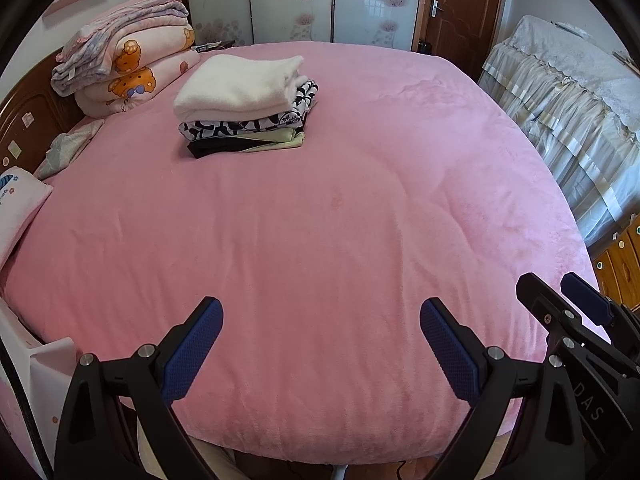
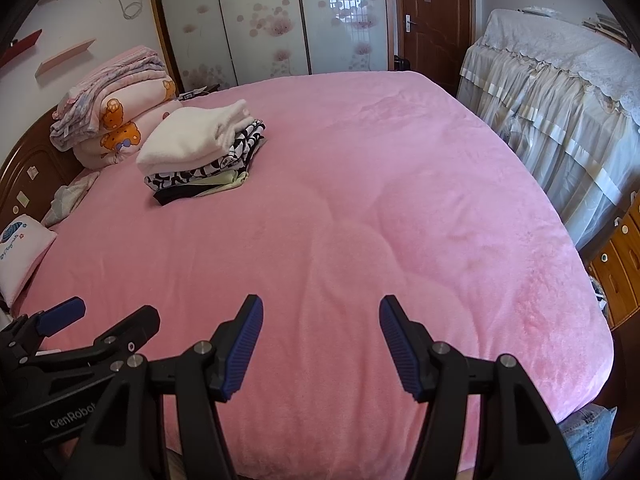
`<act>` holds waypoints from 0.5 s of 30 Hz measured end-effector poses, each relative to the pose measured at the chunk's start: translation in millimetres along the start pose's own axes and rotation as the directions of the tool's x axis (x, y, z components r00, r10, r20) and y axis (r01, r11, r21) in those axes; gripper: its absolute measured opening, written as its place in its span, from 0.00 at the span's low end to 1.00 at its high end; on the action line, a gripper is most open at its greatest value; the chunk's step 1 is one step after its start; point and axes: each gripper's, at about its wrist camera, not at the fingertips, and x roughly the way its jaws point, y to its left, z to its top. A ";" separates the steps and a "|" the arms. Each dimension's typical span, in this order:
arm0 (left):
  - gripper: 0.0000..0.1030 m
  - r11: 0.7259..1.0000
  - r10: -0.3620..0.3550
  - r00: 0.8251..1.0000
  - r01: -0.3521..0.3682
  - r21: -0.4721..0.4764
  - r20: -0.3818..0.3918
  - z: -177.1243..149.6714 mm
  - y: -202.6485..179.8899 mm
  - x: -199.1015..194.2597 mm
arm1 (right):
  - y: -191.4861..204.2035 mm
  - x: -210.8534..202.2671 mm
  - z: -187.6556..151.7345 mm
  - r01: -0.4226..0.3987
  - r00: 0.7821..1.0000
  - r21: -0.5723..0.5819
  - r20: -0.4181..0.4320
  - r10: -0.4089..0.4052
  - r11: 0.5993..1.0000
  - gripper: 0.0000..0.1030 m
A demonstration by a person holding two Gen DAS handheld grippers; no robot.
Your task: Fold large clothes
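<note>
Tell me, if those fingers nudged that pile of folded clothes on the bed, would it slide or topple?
The pile of clothes looks soft and loosely layered, so it would probably shear apart. The thick white top piece overhangs the thinner layers and may slump off first. The fuzzy pink bedcover likely grips the bottom layer.

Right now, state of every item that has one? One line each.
Left claw: open, empty, above the near bed edge.
Right claw: open, empty, beside the left one.
White fluffy folded garment: folded, top of the stack.
Black-and-white patterned garment: folded, under the white one.
Pale green and black garments: folded, bottom of the stack.
Pink fleece bedspread: spread flat, lightly rumpled.
Brown wooden door: shut.
</note>
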 end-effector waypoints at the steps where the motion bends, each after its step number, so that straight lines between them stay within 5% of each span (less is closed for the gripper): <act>1: 0.95 1.000 0.000 1.000 0.000 0.000 -0.002 0.0 0.0 0.4 | -0.2 0.3 -0.3 0.001 1.000 -0.001 0.000 -0.001 1.000 0.59; 15: 0.95 1.000 0.008 1.000 -0.008 -0.002 -0.017 0.3 -2.1 6.0 | 0.5 7.3 -3.7 0.004 1.000 0.000 -0.009 -0.004 1.000 0.59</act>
